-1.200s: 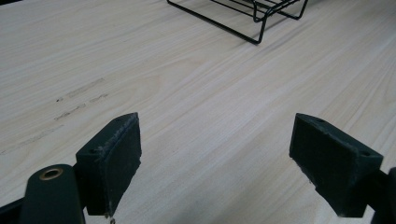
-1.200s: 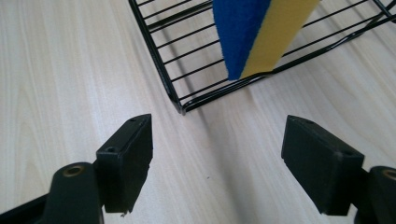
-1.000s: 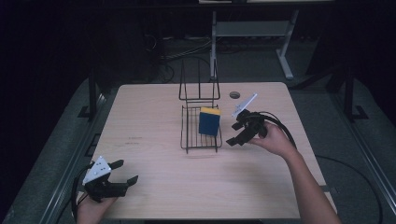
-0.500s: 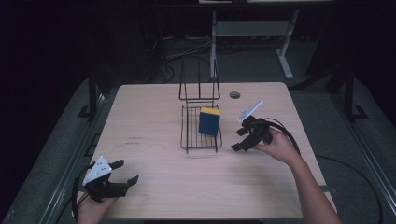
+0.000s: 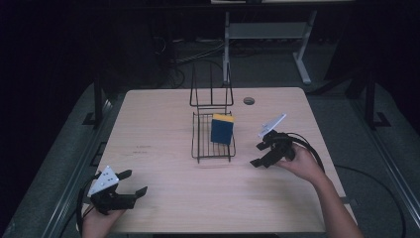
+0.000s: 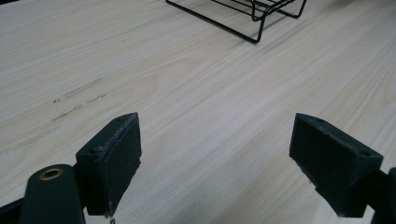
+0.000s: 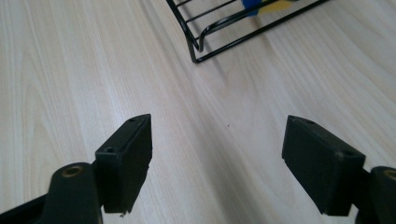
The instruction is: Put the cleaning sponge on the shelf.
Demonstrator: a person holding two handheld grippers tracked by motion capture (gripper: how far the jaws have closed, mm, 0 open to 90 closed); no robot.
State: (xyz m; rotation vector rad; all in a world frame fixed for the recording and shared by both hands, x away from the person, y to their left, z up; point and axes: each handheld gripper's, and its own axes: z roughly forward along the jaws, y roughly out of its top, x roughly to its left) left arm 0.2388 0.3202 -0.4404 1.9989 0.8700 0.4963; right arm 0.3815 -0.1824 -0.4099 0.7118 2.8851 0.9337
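Beside rack (image 5: 213,141) — right gripper (image 5: 258,154), unclenched

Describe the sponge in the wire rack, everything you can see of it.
The sponge is a blue block with a yellow layer along its top edge, seemingly soft foam. It stands upright on edge inside the black wire rack, on the rack's right side near the middle of the wooden table. Only the rack's wires touch it; both claws are apart from it.

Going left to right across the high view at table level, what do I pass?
Left gripper → wire rack → blue and yellow sponge standing in the rack → right gripper.
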